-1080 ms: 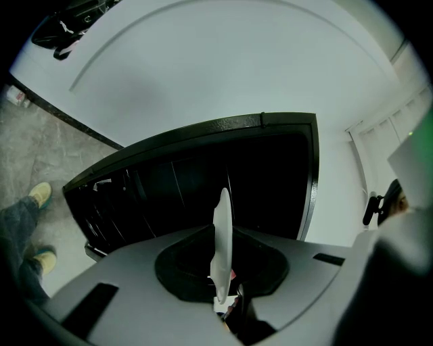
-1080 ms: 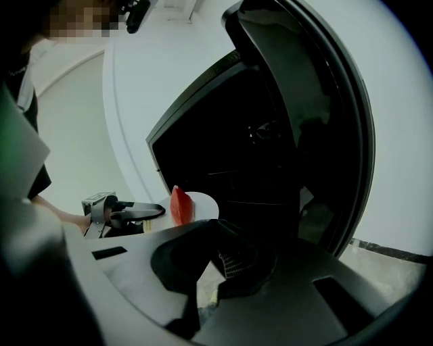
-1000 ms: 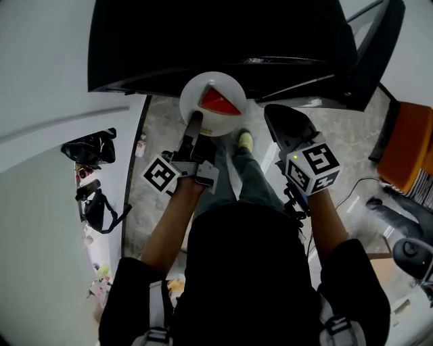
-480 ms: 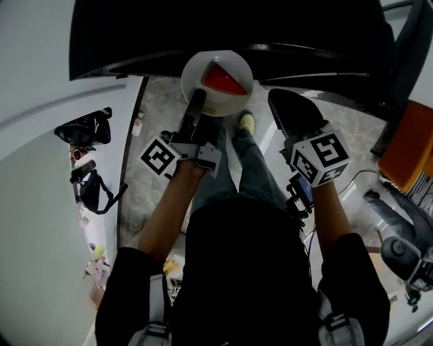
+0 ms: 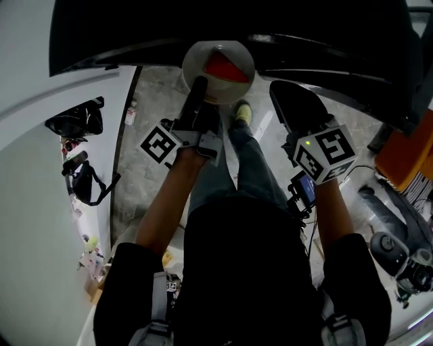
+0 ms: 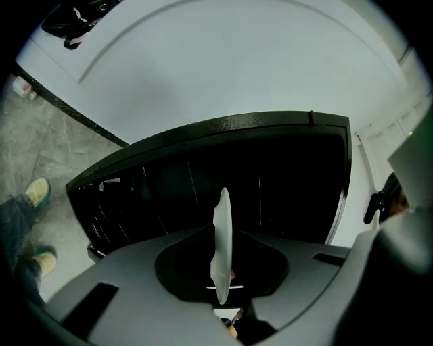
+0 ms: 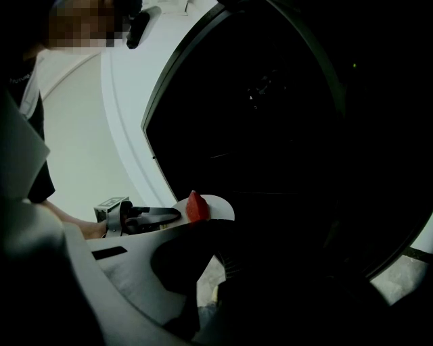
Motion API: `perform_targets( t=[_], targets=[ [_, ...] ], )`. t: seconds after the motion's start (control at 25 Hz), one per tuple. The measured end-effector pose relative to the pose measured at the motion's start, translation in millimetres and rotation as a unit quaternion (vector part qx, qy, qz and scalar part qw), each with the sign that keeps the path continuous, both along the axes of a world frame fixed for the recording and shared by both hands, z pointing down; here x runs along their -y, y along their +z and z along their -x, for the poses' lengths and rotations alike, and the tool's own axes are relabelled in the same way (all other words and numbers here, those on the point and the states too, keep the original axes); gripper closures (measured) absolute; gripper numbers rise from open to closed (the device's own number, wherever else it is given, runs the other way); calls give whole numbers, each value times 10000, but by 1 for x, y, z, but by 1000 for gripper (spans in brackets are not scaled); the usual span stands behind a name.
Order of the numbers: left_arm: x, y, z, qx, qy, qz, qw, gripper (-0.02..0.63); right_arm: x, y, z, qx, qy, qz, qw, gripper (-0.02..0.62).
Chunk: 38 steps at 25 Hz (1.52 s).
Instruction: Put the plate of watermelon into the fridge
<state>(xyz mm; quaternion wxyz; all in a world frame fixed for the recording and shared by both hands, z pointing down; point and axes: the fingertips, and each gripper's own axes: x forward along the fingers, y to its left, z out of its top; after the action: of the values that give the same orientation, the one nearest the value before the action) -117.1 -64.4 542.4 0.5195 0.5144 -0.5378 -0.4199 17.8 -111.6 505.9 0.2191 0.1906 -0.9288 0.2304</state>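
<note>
The watermelon (image 5: 225, 67) lies on the plate (image 5: 193, 62) before the fridge (image 5: 203, 27).

I read the head view as dim and uneven. The fridge (image 5: 304, 20) on the far side is a black mass with 1 thin glint along its edge, while the white surface (image 5: 40, 203) at left stays flat pale grey. The plate (image 5: 200, 62) is the brightest spot (its red slice (image 5: 226, 67) shows clearly). The 2 gripper views bow straight lines and go black at the corners. The plate looks soft in the left gripper view, and the right side of the right gripper view is almost black.
</note>
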Motion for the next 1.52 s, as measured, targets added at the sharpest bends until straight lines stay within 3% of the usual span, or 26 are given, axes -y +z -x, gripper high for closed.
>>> perform_targets(
  t=[1.12, 1.36, 1.52],
  targets=[
    [50, 56, 22, -87, -295, 110, 9995, 558, -13, 26, 17, -54, -112, 250, 9996, 581],
    [58, 68, 34, 36, -355, 168, 9992, 558, -16, 30, 22, -119, 5, 324, 9994, 581],
    [56, 82, 38, 265, -383, 458, 9979, 559, -18, 30, 21, -101, -8, 310, 9995, 581]
  ],
)
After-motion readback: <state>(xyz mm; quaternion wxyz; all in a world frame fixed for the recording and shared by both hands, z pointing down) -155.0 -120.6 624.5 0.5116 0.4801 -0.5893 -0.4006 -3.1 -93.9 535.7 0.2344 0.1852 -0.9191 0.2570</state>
